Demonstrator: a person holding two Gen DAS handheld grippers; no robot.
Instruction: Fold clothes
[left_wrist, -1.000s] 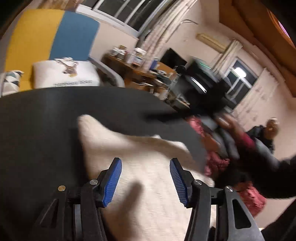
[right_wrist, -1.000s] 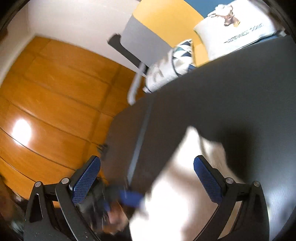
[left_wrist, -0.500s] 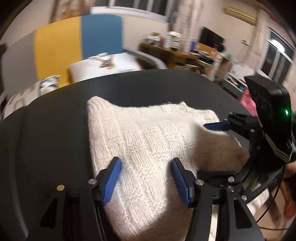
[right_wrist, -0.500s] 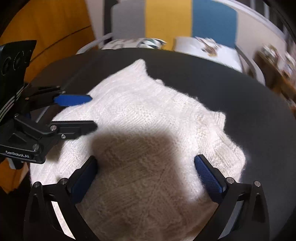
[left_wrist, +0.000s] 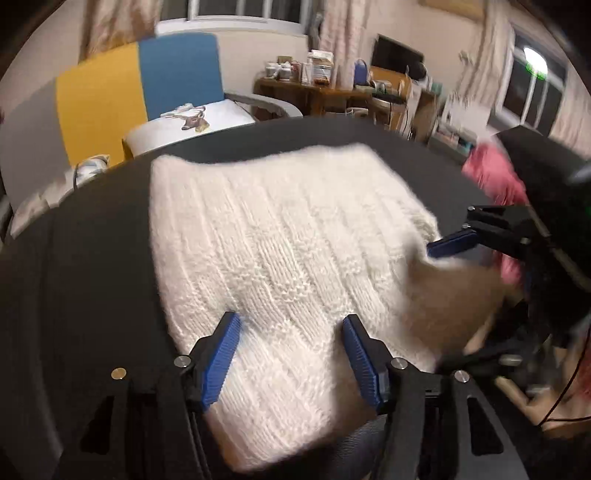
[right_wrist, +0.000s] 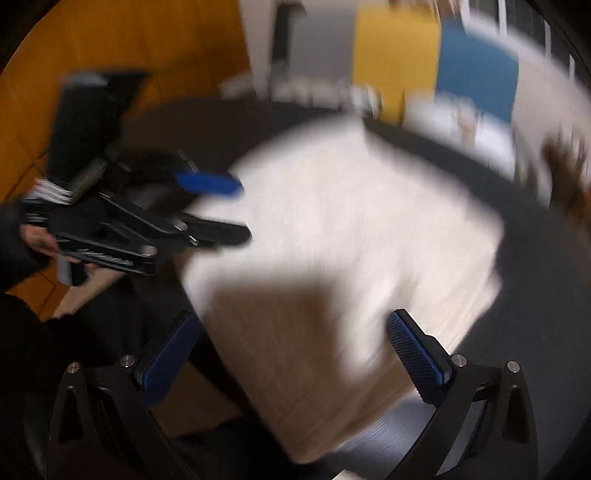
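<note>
Table (left_wrist: 92, 258): dark, round, carries the garment.
Sweater (left_wrist: 280, 258): white knit, folded flat in the middle of the table.
Right gripper (right_wrist: 295, 354): fingers spread wide at the sweater's near edge, holding nothing.
Left gripper (left_wrist: 291, 354): fingers apart above the knit, nothing pinched.

**White knit on dark table**

A folded white sweater (left_wrist: 280, 258) lies on the table (left_wrist: 92, 295). The left hand-held gripper (left_wrist: 291, 354) hovers at six o'clock, jaws apart; the right hand-held gripper (left_wrist: 454, 242) sits at three o'clock.
</note>
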